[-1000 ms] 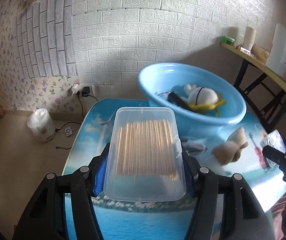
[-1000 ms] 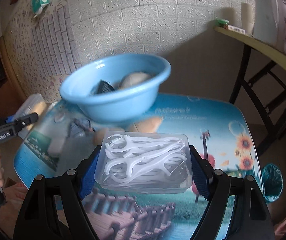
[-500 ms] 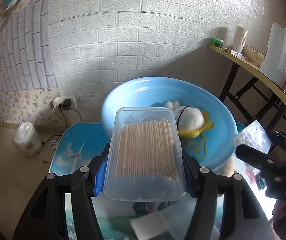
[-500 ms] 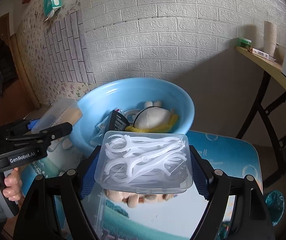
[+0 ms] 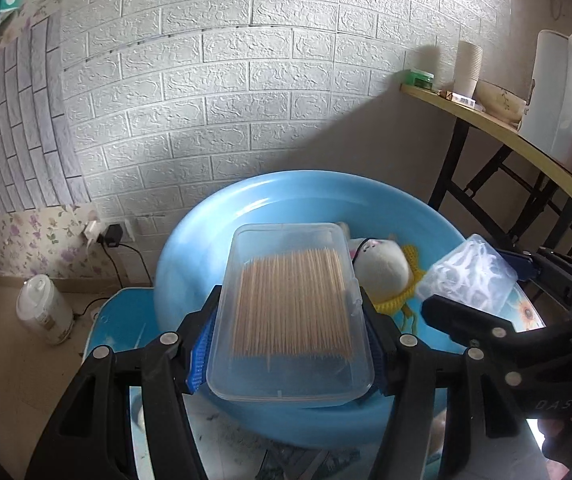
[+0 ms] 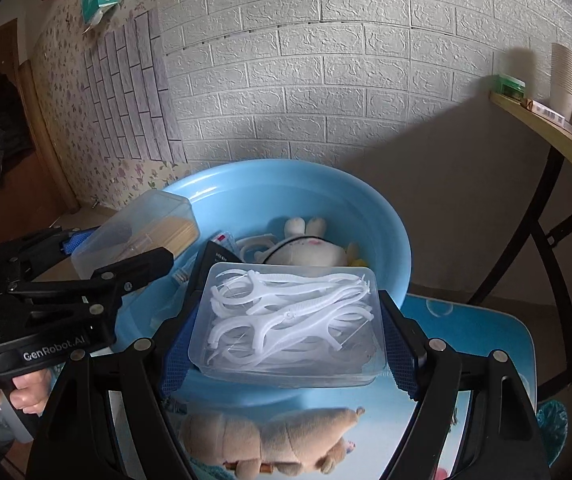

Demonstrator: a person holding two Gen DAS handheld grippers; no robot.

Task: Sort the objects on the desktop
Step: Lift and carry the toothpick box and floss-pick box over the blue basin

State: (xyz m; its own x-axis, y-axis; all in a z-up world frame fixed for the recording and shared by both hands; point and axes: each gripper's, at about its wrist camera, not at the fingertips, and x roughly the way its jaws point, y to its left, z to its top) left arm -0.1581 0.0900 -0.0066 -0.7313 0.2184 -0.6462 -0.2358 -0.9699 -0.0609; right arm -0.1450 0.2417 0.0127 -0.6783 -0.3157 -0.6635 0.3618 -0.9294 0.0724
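toothpicks fill the clear box (image 5: pixel 292 312) that the left gripper (image 5: pixel 292 316) has clamped by its two long sides, blue pads pressing on the plastic. the box is off the table and hangs over the near part of the blue basin (image 5: pixel 245 216), just ahead of the fingers. the right gripper (image 6: pixel 290 320) grips a second clear box, the floss picks (image 6: pixel 290 316), the same way, over the near rim of the basin (image 6: pixel 382 236) on its side. the two tools sit close, side by side, the floss box just right of the toothpick box.

inside the basin, beyond both boxes, lies a white plush rabbit (image 6: pixel 306 248) with a yellow knitted piece, next to a dark packet (image 6: pixel 215 256) (its print is too small to read). a tan plush toy (image 6: pixel 269 436) lies on the table under the right gripper, not yet sorted.

to drop well, i judge each box should go a little further past the rim, be kept level so the lid stays shut, be lowered close to the basin floor and let go one hand at a time so the tools do not knock. aim the toothpicks at the bare left side, clear of the rabbit.

readable writing: "GenRobot.AI" on the left tool's body in the right view, and "DAS" on the right tool's body in the left view.
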